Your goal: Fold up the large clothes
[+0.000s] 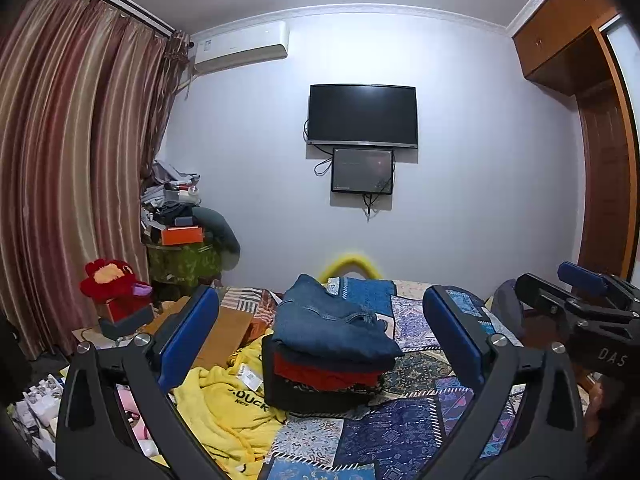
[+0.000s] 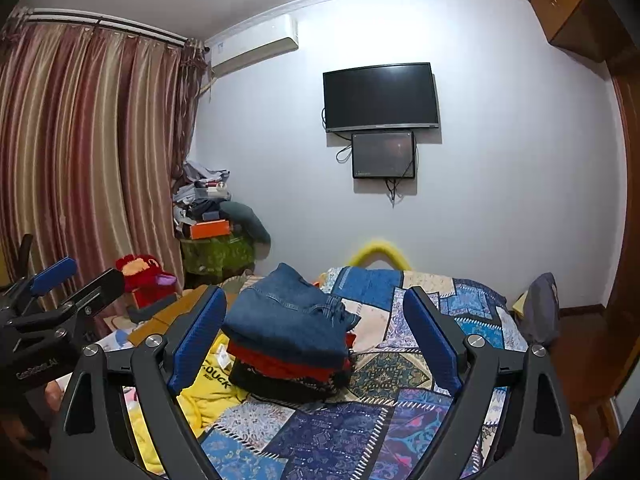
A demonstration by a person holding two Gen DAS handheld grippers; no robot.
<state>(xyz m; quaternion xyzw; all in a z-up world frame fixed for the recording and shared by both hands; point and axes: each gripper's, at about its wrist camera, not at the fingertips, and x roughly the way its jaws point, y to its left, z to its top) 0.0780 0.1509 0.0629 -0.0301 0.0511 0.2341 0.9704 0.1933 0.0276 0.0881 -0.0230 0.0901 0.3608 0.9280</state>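
While both grippers hang over the patchwork quilt (image 1: 400,432) with nothing between their blue pads, the folded jeans (image 1: 336,328) sit on top of a small stack, above a red garment (image 1: 324,374) and a dark one (image 1: 304,396) at the bottom. The left gripper (image 1: 320,336) has its jaws spread wide, framing the stack from a little way back; the right gripper (image 2: 316,340) is spread too and equally empty. The stack looks finished, so the next piece to fold is most likely the yellow garment (image 1: 224,408) with "DUCK" lettering, lying crumpled on the quilt just beside the stack's left side and touching its base.

To do that well, I would swing both grippers leftward, clear of the stack so the jeans are not nudged off, then pinch the yellow fabric at two separated points along one edge, such as the shoulders or the hem. A paper tag (image 1: 246,372) shows near its top; avoid gripping that alone. Lift enough to let creases fall out, spread the piece flat on open quilt, and only then begin folding
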